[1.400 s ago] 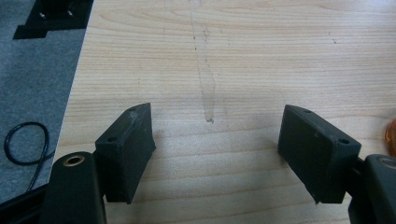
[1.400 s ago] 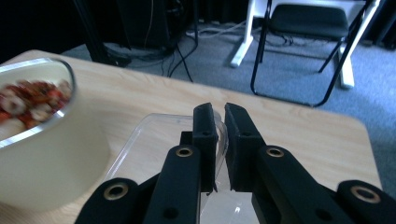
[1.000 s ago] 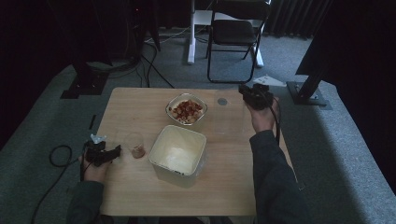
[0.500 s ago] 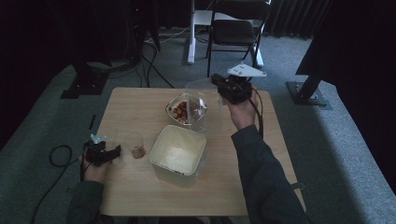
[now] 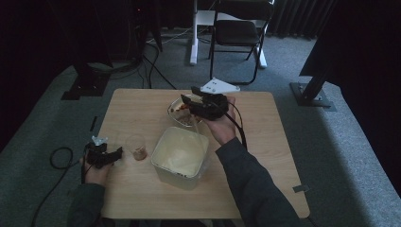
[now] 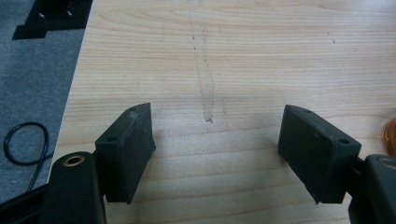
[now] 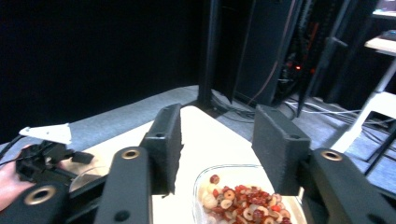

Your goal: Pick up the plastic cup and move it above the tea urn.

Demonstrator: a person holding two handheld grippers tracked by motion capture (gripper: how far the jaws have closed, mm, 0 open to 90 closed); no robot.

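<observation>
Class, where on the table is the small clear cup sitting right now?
In the high view, the small clear cup stands near the table's left edge, between the left tool and the white square tub.

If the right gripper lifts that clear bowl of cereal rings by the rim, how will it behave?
The clear bowl looks thin, so its rim may flex and slip. The cereal rings lie loose and would probably spill if it tips. It is likely light.

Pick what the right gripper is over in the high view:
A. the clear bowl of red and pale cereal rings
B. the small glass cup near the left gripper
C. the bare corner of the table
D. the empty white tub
A: the right gripper hangs over the cereal bowl, and its own view looks down on the rings between open jaws.
</observation>
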